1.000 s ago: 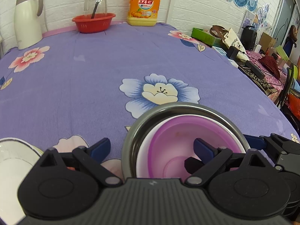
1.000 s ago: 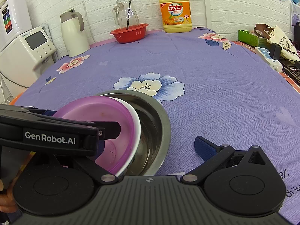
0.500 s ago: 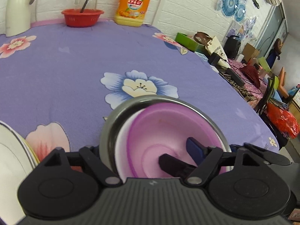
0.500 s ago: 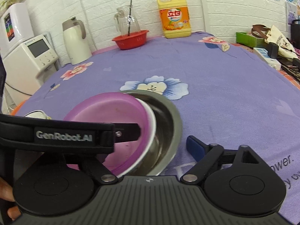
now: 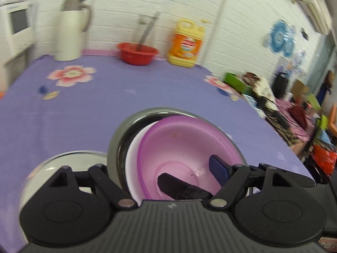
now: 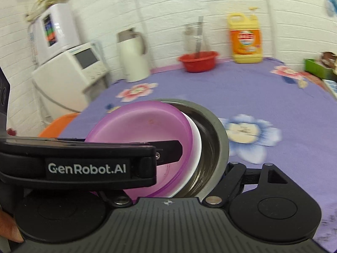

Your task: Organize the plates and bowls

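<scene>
While nested bowls hang above counter (image 5: 105, 105), left claw (image 5: 166, 177) grips steel bowl (image 5: 126, 126) rim, purple bowl (image 5: 185, 145) inside. Right view: right claw (image 6: 202, 168) clamps same steel bowl (image 6: 219, 130) rim; purple bowl (image 6: 143, 126) tilted.

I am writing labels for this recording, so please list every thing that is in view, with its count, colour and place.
steel bowl: 1, grey, outermost of the stack
white bowl: 1, white, inside the steel bowl
purple bowl: 1, purple, innermost
shiny dish: 1, silvery, left of the stack, blurred
red basin: 1, red, far table edge
glass jug: 1, clear, at the basin
detergent bottle: 1, yellow, right of the basin
thermos jug: 1, white, left of the basin
white appliances: 2, beyond the table's left side
tablecloth: 1, purple, flowered
green box: 1, green, right edge
left gripper: black, jaws astride the stack's wall, grip unclear
right gripper: black, likewise
</scene>
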A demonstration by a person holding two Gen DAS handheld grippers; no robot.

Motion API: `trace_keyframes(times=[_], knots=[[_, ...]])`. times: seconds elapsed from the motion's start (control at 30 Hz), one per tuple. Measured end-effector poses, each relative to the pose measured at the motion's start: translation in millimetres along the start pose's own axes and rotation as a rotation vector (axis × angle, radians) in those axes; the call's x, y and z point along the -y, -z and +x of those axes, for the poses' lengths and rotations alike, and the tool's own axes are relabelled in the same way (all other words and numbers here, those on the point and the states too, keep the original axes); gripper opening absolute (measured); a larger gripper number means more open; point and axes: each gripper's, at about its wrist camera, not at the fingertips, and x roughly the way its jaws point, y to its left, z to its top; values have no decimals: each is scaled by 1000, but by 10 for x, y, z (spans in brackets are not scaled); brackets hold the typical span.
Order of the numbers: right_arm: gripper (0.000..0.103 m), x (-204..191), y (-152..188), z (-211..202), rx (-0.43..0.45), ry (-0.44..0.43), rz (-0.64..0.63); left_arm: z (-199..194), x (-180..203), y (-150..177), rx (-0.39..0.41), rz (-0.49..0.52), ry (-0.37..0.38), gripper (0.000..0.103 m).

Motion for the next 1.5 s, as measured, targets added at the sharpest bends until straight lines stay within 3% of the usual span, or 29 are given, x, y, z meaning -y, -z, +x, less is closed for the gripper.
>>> trace_keyframes(times=[0.17, 0.33, 0.53, 0.67, 1.1, 1.2, 1.5], knots=[[103, -495, 38, 306, -58, -129, -65, -271, -544, 146, 6, -91, -110, 80], [103, -771, 132, 514, -123, -179, -101, -275, -847, 290, -23, -154, -130, 80], [103, -838, 178, 621, -173, -144, -121, -208, -951, 359, -20, -188, -85, 81], [103, -858, 172, 623, -174, -122, -130, -194, -956, 352, -17, -196, -62, 89], [103, -841, 174, 607, -187, -137, -102, -191, -963, 315, -75, -197, -30, 96], [103, -838, 171, 591, -184, -130, -99, -177, -975, 274, -88, -189, -35, 97], [103, -824, 93, 443, -94, -96, -133, -340, -886, 154, -10, -95, -129, 98]])
